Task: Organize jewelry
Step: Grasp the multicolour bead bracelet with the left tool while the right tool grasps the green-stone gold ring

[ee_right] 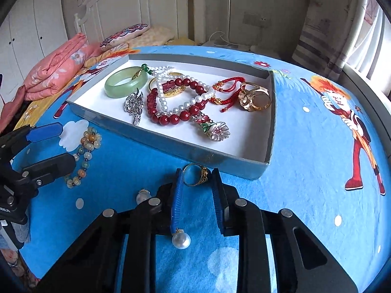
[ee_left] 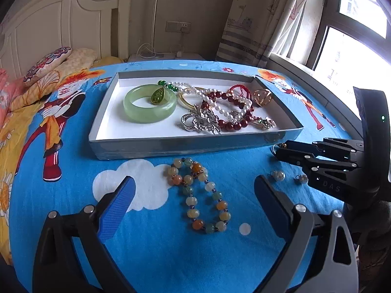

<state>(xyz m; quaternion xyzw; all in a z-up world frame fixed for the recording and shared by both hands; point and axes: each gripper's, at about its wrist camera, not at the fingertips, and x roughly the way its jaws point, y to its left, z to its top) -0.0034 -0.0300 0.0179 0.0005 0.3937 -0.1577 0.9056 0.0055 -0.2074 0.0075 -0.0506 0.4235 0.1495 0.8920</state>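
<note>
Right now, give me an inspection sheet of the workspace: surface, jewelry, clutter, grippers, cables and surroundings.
Surface: blue cartoon-print bedsheet, flat.
Job's things: grey tray holds a green jade bangle, pearl strand, red bead bracelet, silver brooch and more. Outside it on the sheet: multicolour bead bracelet, gold ring, two pearl earrings.
Clutter: pink folded quilt and patterned pillow at the bed's head.
Grippers: left gripper open, fingers either side of the bead bracelet; right gripper closed around the gold ring.
Cables: white cable by the wall outlet.
Surroundings: white headboard, curtain, window.
</note>
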